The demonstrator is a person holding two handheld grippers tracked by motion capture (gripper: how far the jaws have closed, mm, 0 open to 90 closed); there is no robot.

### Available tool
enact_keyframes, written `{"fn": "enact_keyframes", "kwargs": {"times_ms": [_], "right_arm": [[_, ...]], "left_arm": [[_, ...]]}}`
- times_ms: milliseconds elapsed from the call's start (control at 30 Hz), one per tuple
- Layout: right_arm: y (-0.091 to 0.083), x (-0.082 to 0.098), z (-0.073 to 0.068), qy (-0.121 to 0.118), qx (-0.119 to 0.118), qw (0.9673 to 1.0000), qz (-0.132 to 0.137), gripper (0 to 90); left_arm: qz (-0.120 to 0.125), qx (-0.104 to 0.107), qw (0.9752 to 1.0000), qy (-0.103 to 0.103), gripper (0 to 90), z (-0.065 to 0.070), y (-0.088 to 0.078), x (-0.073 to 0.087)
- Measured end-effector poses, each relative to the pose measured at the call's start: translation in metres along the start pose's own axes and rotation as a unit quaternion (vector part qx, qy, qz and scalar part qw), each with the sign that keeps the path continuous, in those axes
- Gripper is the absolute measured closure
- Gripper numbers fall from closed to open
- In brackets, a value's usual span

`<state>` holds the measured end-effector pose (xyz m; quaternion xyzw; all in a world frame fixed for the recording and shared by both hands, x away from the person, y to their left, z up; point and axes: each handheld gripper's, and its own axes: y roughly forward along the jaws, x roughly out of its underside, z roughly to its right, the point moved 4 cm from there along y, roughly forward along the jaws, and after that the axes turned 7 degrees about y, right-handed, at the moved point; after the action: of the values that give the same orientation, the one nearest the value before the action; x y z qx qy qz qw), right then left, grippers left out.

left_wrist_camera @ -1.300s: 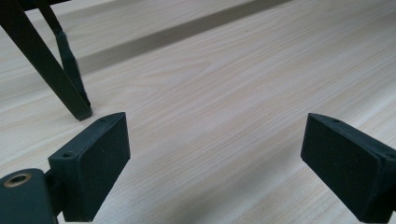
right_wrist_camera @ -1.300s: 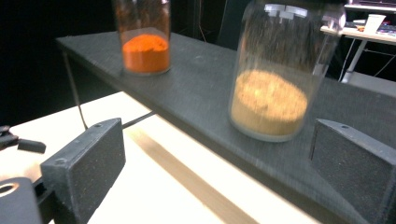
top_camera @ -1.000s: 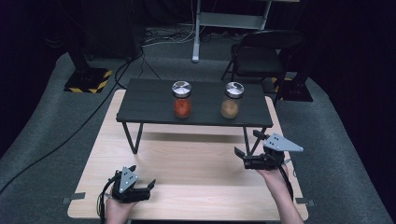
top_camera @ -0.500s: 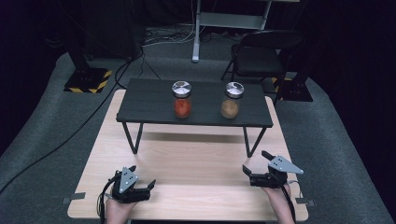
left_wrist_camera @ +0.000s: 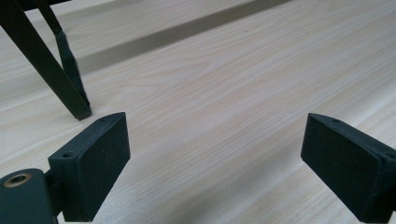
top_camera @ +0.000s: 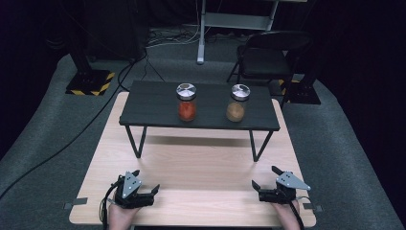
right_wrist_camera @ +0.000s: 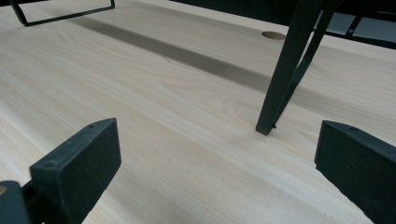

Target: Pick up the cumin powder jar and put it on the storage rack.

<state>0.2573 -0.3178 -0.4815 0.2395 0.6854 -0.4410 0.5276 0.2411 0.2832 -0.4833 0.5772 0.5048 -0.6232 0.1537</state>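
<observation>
Glass jars [top_camera: 186, 101] upper centre on raised tabletop [top_camera: 143, 112]; both hand-held grippers [top_camera: 266, 181] wide open, empty; hasty reach likely topples one.

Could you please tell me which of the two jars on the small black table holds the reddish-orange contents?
It is the left jar, nearer the table's left end. The right jar has the same silver lid but holds something tan-brown.
</observation>
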Motion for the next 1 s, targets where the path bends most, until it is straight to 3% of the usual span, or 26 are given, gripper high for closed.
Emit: {"fn": "enact_keyframes", "kwargs": {"times_ms": [100,400,667,1000], "right_arm": [[-0.003,0.006,-0.002,-0.002,0.006,1.0000,0.001,0.2],[-0.009,0.012,0.002,0.029,0.009,0.9995,0.010,0.7],[-0.009,0.011,0.000,0.016,0.010,0.9998,0.005,2.5],[-0.009,0.010,0.000,0.020,0.011,0.9997,0.005,3.2]], "left_arm": [[-0.001,0.001,1.0000,0.000,8.0,0.000,0.000,0.000],[-0.002,0.003,1.0000,0.002,7.8,0.000,0.001,-0.001],[-0.001,0.004,1.0000,0.001,7.8,-0.001,0.000,0.000],[0.000,0.003,1.0000,0.000,7.8,-0.001,0.000,0.000]]}}
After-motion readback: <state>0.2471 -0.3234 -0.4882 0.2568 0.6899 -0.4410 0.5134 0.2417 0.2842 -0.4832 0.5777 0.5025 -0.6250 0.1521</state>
